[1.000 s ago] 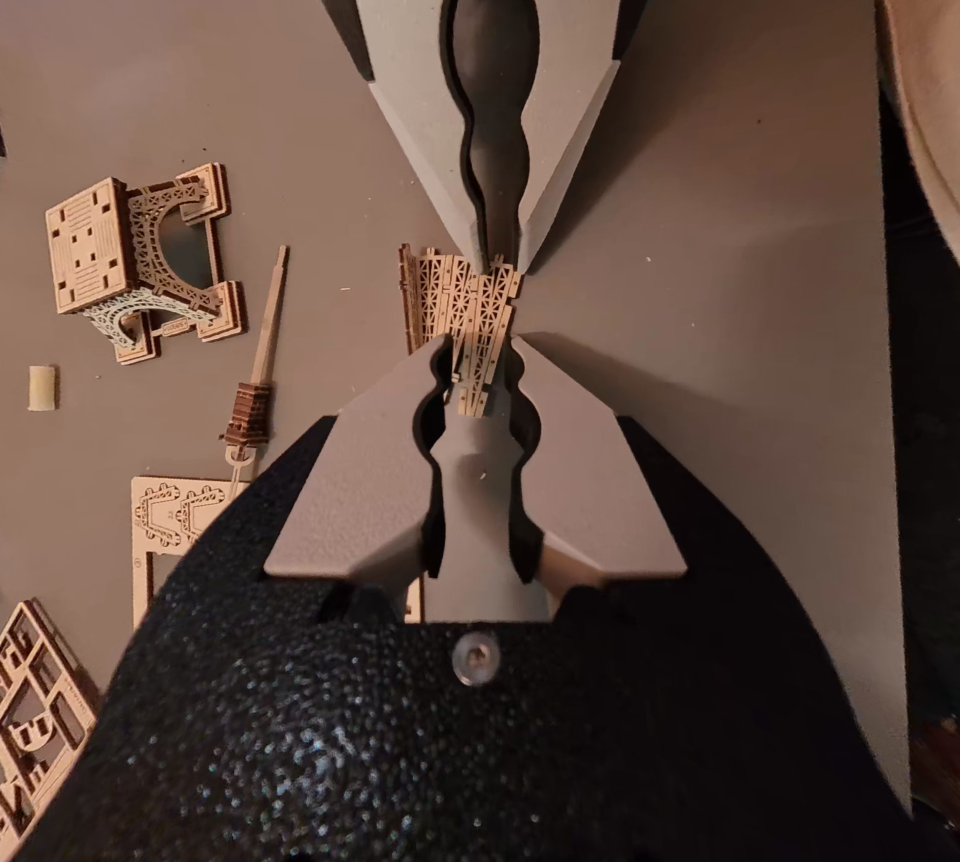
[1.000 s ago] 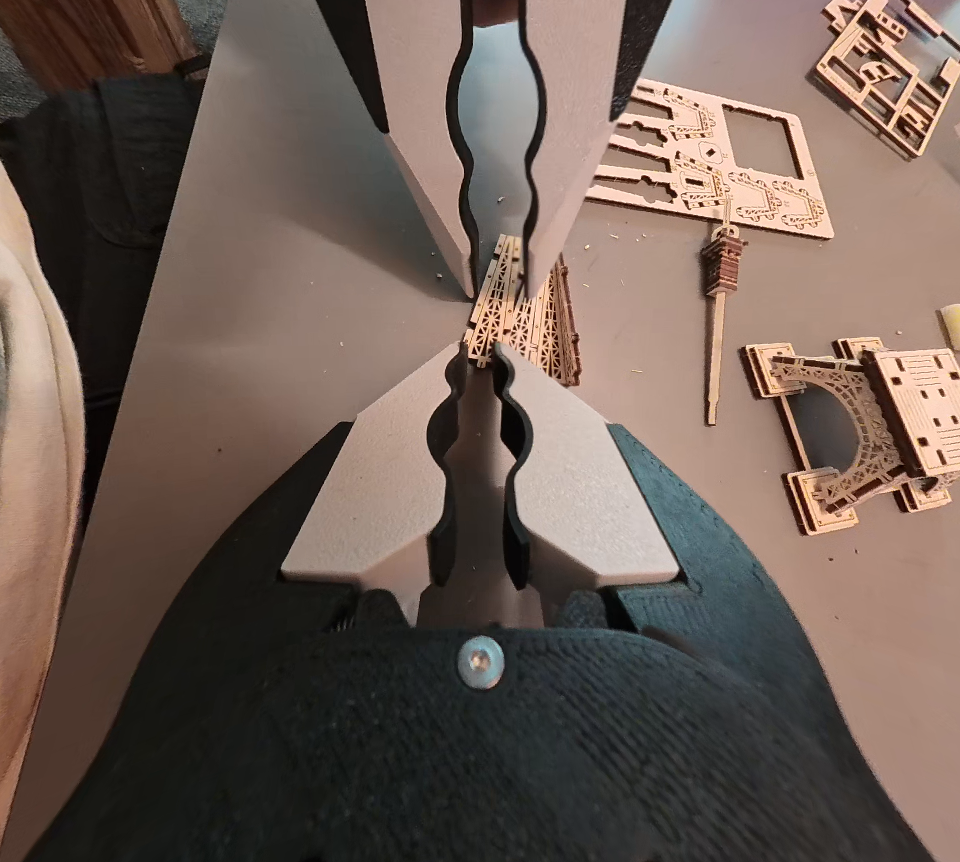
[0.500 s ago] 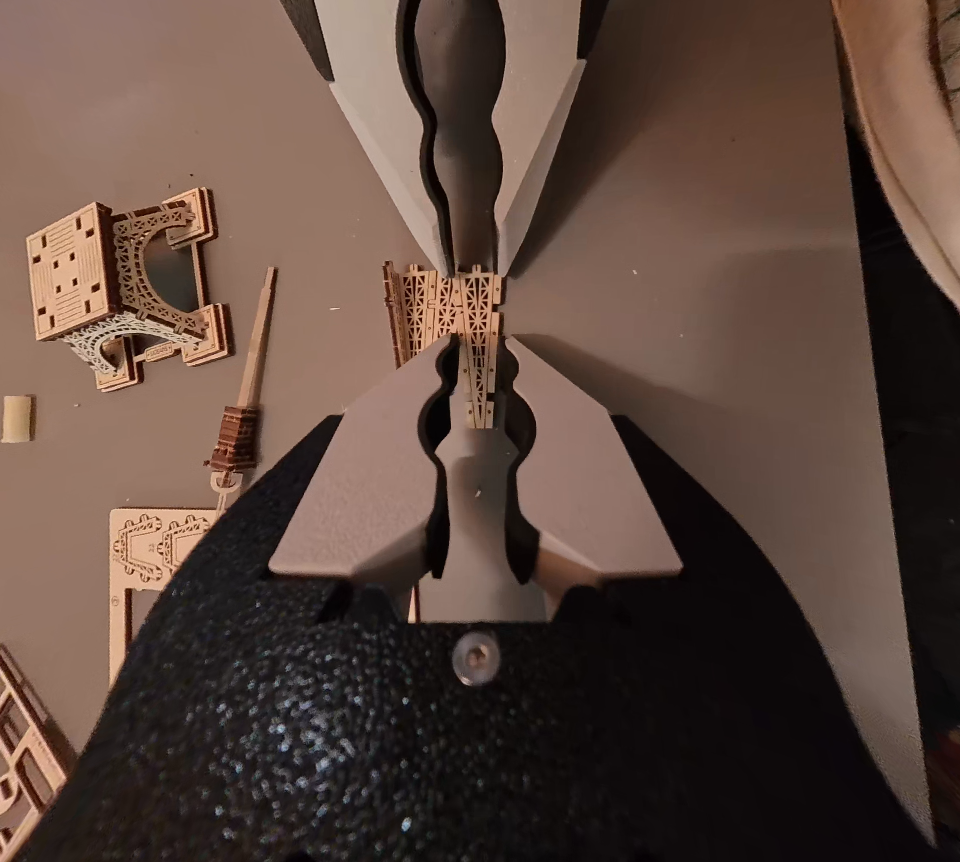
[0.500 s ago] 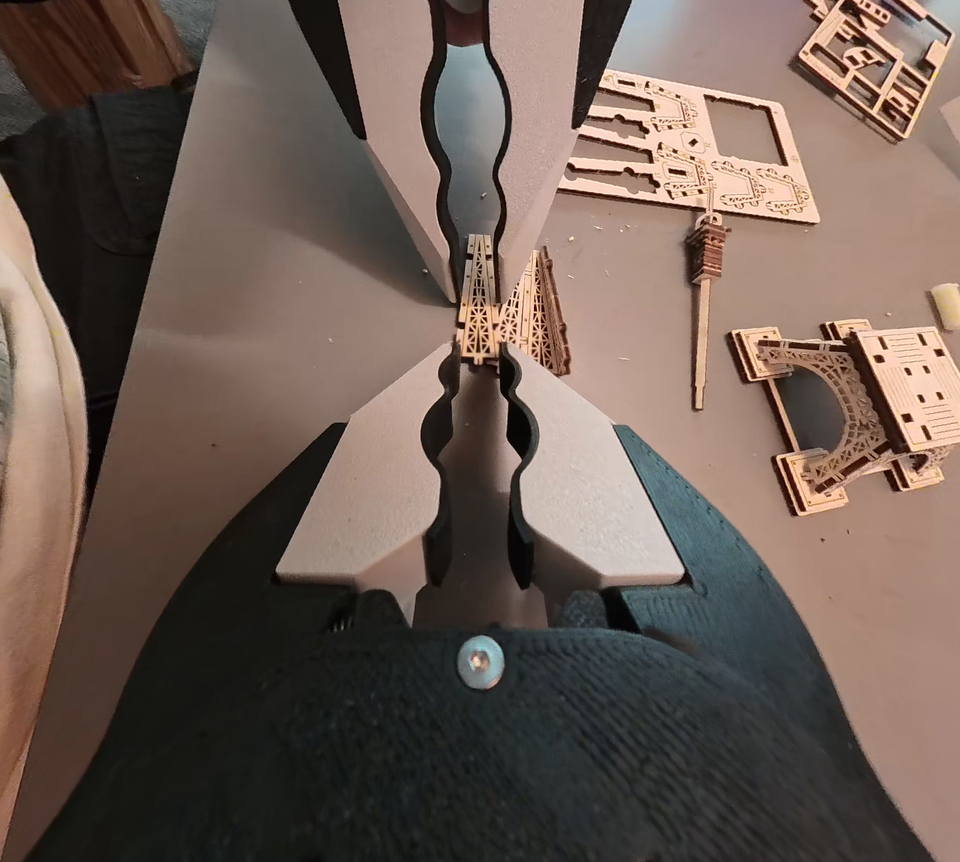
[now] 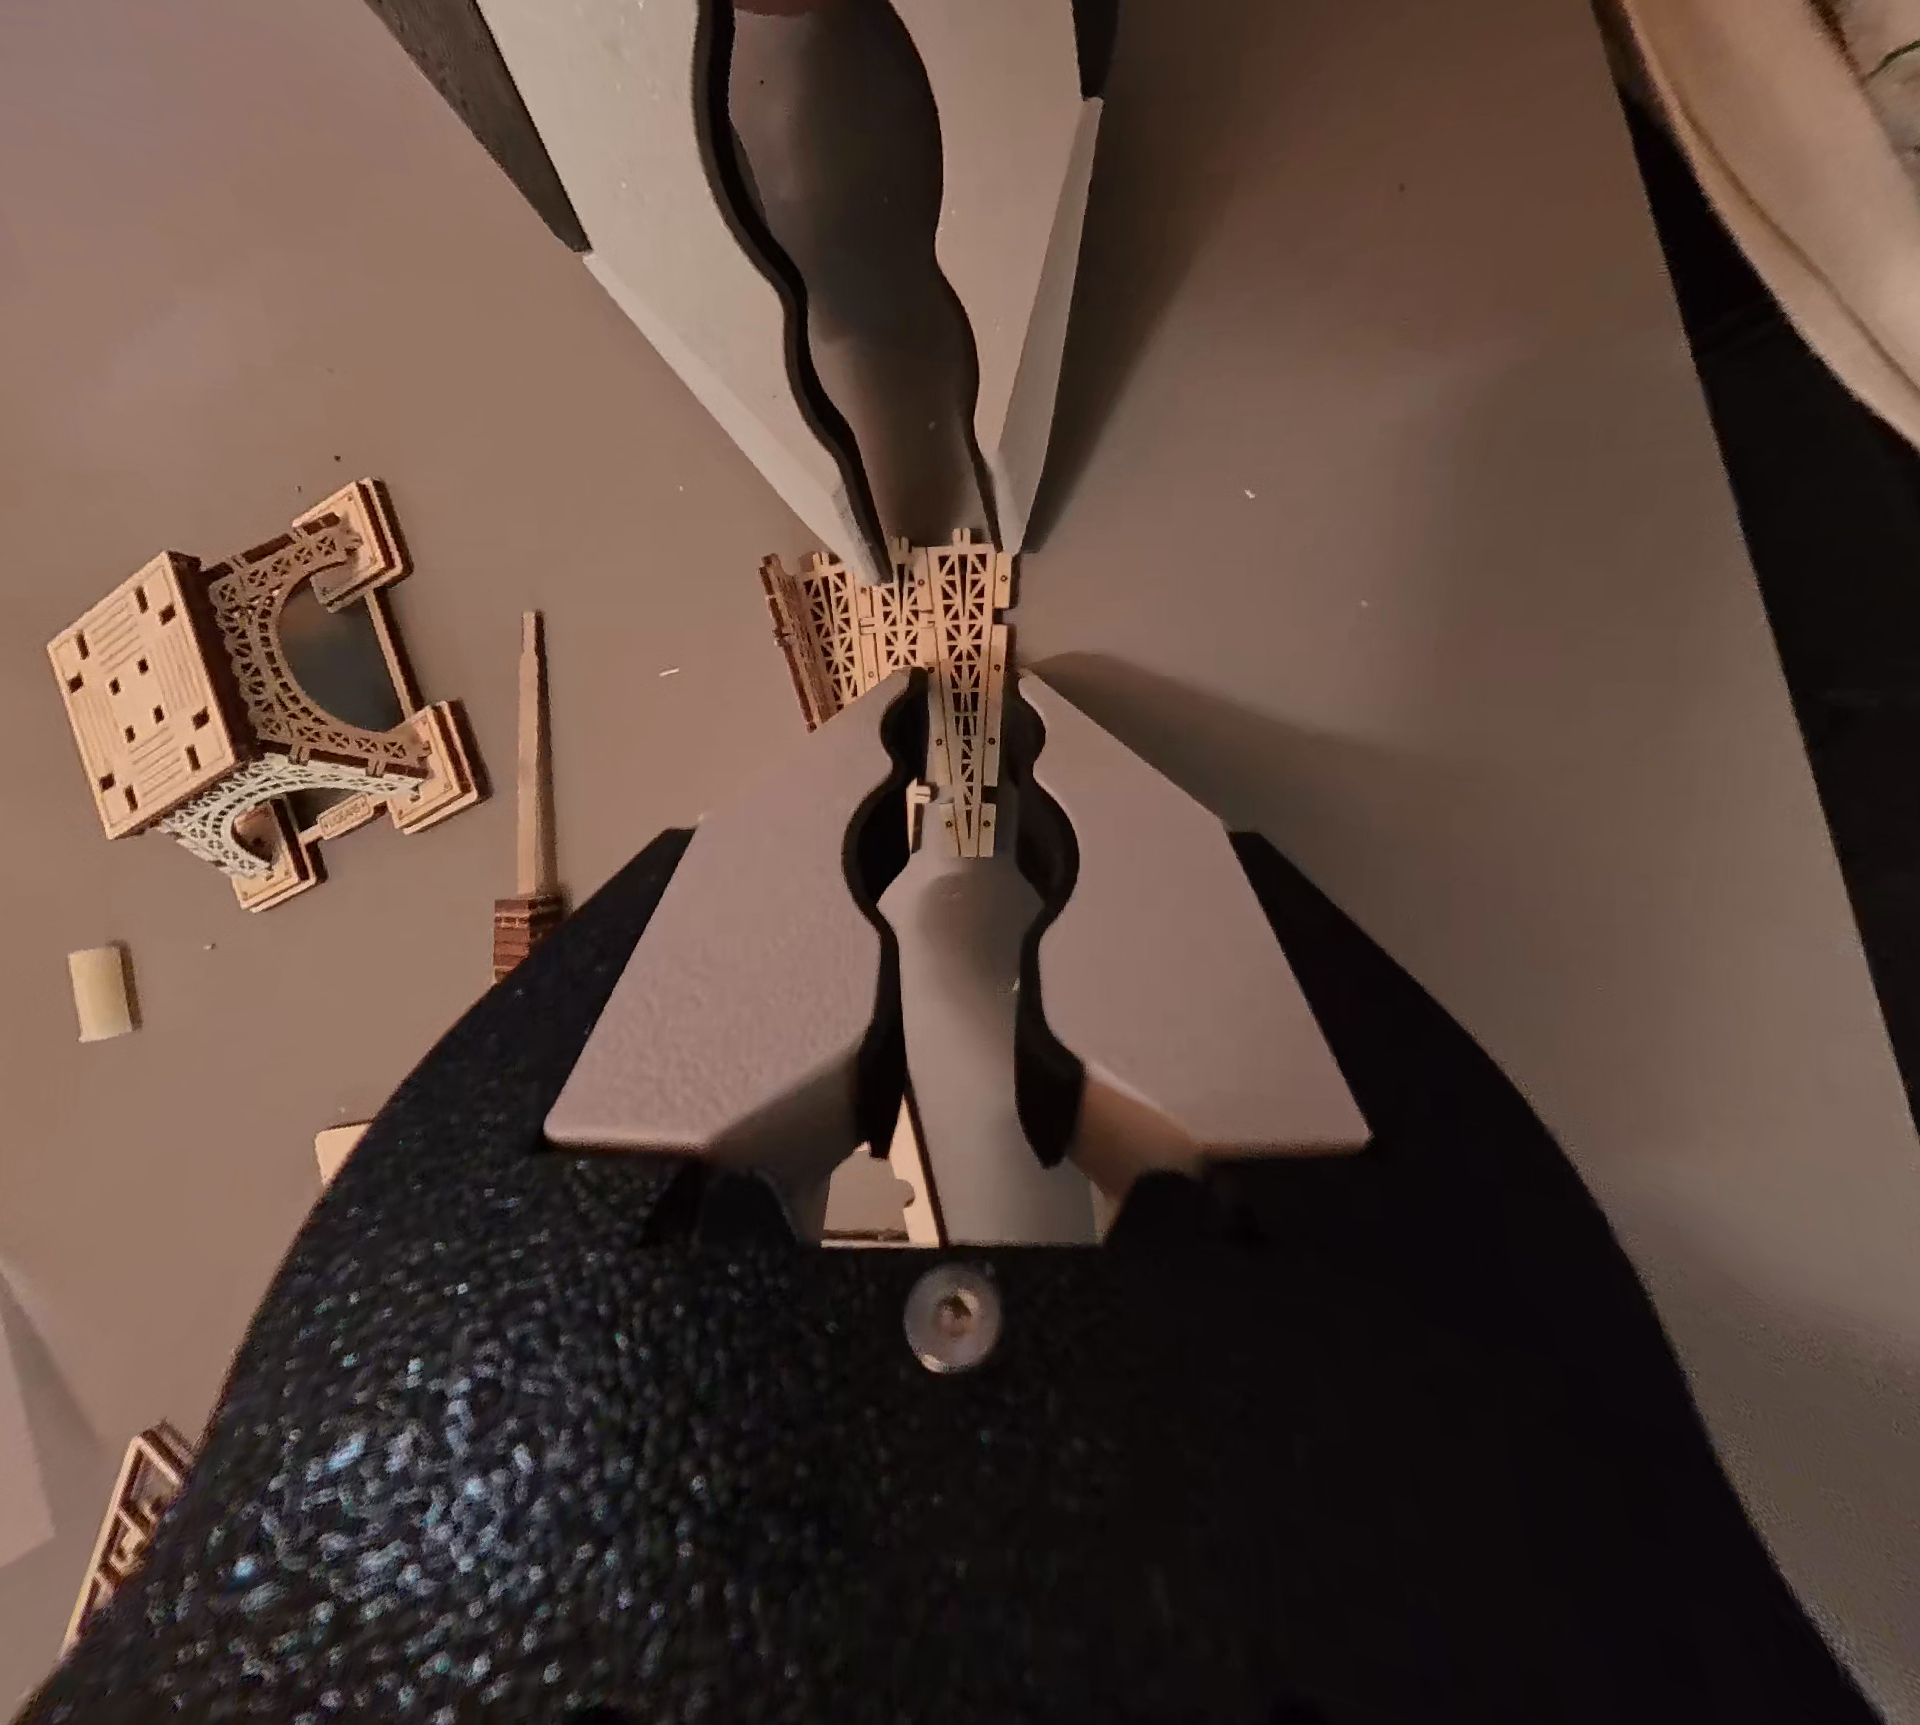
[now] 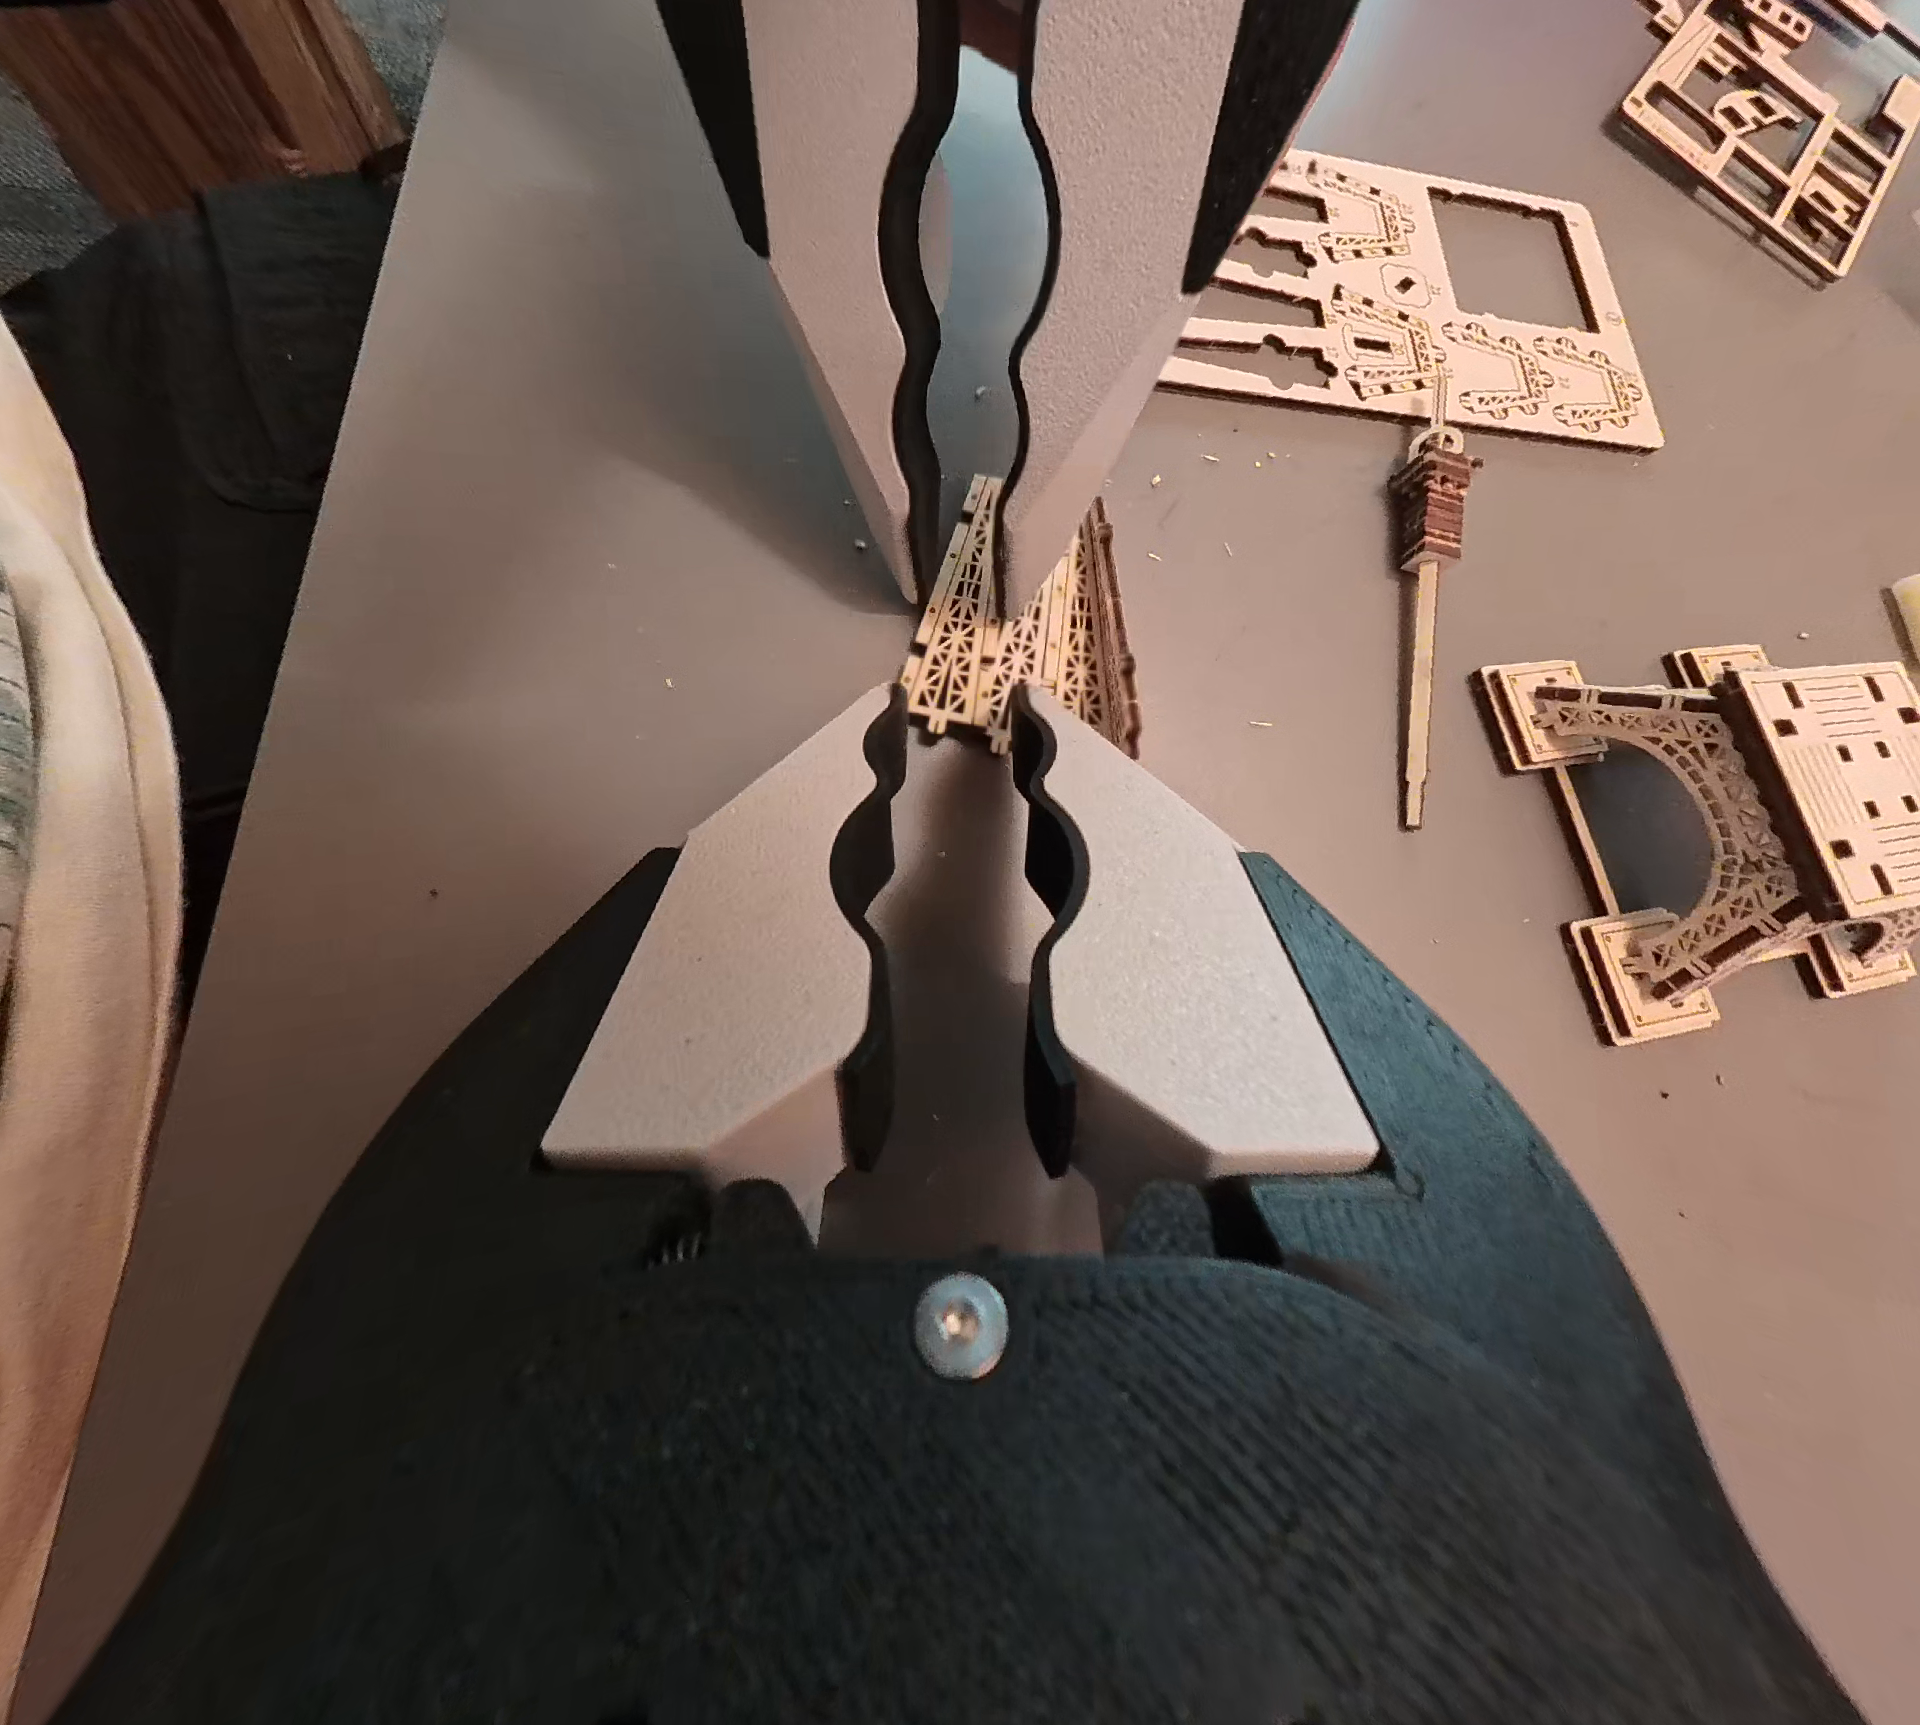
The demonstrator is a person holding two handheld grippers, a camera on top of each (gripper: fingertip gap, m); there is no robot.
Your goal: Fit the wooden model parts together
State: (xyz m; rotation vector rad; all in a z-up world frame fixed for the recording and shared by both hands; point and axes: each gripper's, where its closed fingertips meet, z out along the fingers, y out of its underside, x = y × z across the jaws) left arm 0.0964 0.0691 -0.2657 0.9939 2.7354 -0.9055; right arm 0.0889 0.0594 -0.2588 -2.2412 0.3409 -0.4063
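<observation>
Pale tan lattice panels (image 5: 961, 667), criss-cross truss pattern. Grey table (image 5: 1351, 532). Gripper bodies speckled black, fingers (image 5: 727, 979) matte grey. Arched base (image 6: 1756, 818), lower left: tan, one whitish arch. Spire (image 6: 1429, 522): dark brown banding.

A pale lattice tower panel (image 5: 961, 719) tapers to a narrow end, its wide end butted against a folded lattice tower section (image 5: 831, 636). Left of that section, the arched tower base (image 5: 260, 709) lies tipped on its side.

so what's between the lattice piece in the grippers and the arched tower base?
In the right wrist view, the spire rod lies flat on the grey table between the lattice piece and the arched tower base; otherwise bare table with small wood crumbs.
</observation>
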